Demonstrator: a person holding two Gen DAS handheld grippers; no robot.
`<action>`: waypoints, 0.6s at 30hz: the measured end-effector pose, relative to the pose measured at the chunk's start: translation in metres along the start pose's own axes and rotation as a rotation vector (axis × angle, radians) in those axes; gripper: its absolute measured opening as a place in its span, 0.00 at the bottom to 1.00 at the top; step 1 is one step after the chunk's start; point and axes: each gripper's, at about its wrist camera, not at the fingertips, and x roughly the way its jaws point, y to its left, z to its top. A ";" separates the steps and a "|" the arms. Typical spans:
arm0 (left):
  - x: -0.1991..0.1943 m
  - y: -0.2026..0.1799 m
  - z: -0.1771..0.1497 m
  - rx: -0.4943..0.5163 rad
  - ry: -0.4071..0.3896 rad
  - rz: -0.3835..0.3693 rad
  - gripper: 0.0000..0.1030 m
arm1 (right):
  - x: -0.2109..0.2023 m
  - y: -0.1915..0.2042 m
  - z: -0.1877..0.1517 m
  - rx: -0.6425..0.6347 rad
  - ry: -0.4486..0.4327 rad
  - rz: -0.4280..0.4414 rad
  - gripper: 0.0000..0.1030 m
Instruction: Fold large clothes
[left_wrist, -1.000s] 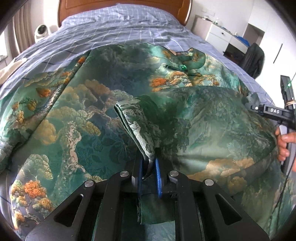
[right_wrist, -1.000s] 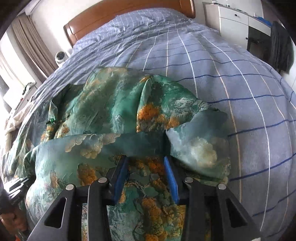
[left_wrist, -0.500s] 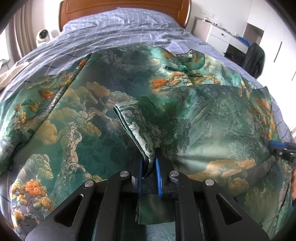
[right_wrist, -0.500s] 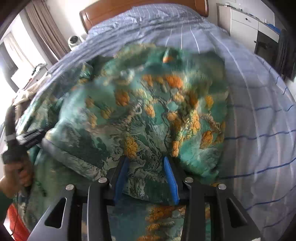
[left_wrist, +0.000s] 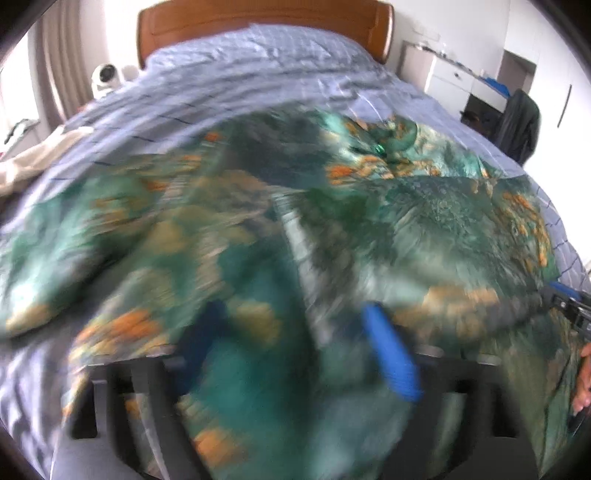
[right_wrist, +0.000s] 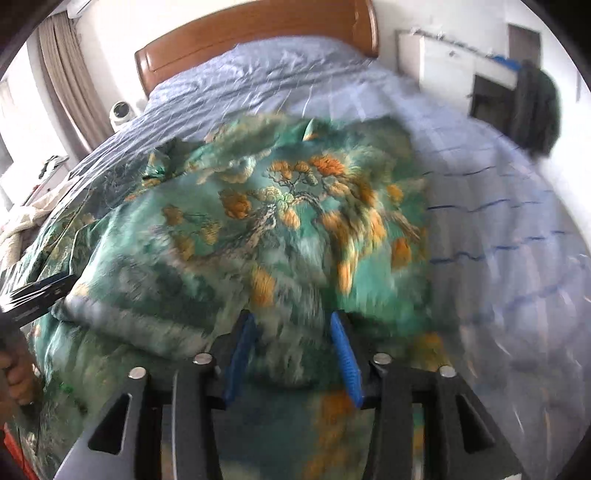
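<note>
A green silk garment (left_wrist: 406, 221) with orange tree patterns lies spread on the bed, one side folded over itself (right_wrist: 295, 206). My left gripper (left_wrist: 295, 347) is blurred and its jaws are opening wide. The fold ridge runs loose between the blue fingers (left_wrist: 388, 354), which do not pinch it. My right gripper (right_wrist: 291, 350) is at the near edge of the folded flap. Its jaws are opening, with bunched fabric still filling the gap and touching both pads. Each gripper shows at the edge of the other's view: the left gripper (right_wrist: 37, 291) and the right gripper (left_wrist: 565, 302).
The bed has a pale blue checked cover (right_wrist: 498, 184) and a wooden headboard (left_wrist: 258, 22). A white cabinet (left_wrist: 454, 77) and a dark garment on a chair (left_wrist: 517, 125) stand at the right. Beige cloth (left_wrist: 37, 158) lies at the left. A hand (right_wrist: 14, 373) holds the left gripper.
The left jaws went from pinched on the fold to wide apart, and that gripper lifted back. The right gripper carried its flap leftward across the garment.
</note>
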 end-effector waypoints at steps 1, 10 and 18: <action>-0.011 0.010 -0.005 -0.003 -0.004 -0.010 0.90 | -0.014 0.005 -0.007 0.002 -0.013 0.000 0.61; -0.071 0.193 -0.028 -0.392 -0.031 0.083 0.92 | -0.080 0.058 -0.063 -0.016 -0.084 0.103 0.61; -0.067 0.369 -0.076 -1.030 -0.081 0.189 0.91 | -0.095 0.102 -0.093 -0.110 -0.048 0.164 0.61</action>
